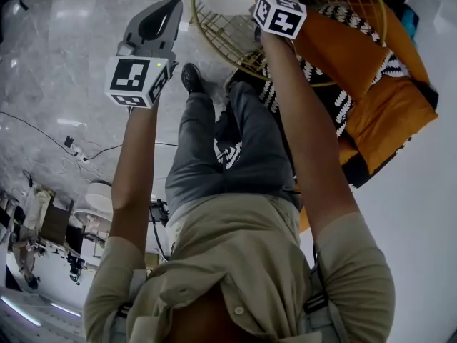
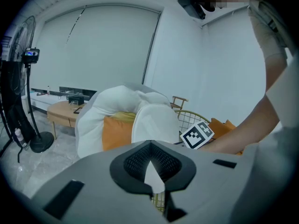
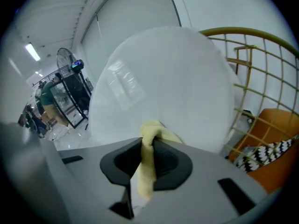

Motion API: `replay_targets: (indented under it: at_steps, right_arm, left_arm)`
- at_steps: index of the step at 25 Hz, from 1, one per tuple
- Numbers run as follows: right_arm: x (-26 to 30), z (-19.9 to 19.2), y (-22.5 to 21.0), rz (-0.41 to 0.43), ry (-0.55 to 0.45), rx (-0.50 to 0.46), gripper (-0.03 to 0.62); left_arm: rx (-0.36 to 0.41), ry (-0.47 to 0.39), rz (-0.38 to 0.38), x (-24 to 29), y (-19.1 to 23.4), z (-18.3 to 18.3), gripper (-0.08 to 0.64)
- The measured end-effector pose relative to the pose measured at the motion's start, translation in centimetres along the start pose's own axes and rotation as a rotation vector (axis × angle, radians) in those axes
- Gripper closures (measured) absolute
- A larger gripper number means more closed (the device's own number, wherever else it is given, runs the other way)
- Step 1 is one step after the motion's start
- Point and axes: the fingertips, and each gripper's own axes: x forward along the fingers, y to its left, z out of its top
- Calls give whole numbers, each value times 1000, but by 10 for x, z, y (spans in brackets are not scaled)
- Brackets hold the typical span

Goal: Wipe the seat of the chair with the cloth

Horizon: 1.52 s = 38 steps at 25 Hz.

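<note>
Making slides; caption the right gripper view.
Right hand-held gripper shut on yellow cloth, facing a white chair.

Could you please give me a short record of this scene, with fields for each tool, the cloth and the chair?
left tool: shut, holding nothing
right tool: shut on the cloth
cloth: yellow, pinched between the jaws, one end hanging out
chair: gold wire frame with a white pad, right in front of the right tool
contact: cannot tell whether the cloth touches the white pad
</note>
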Motion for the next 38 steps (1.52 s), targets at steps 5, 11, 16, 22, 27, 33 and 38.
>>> replay_targets:
  at_steps: [5,11,16,22,27,33,38]
  right_arm:
    - [29,-13,121,200,40,-59,531]
    - [26,-21,156,246,33,-83,531]
    - [22,-24,170,298,33,-144,531]
    - [18,-25,144,263,28,-119,531]
    - [25,-40,40,82,77,8,531]
    - [-5,-51,-96,-136,93,314,531]
    - [-14,-36,-87,-120,44,227,531]
  left_arm:
    - [-26,3,37,-22,22,-17,551]
    - [-51,2,70,-35,41,-30,551]
    - [-50,1,55,-29,37,-28,551]
    - [-42,10,38,-17,28,-25,551]
    - [-37,20,19,-2,22,-26,551]
    - [-28,28,-3,14,5,-21,551]
    - [-22,36,-17,24,-3,-20,551]
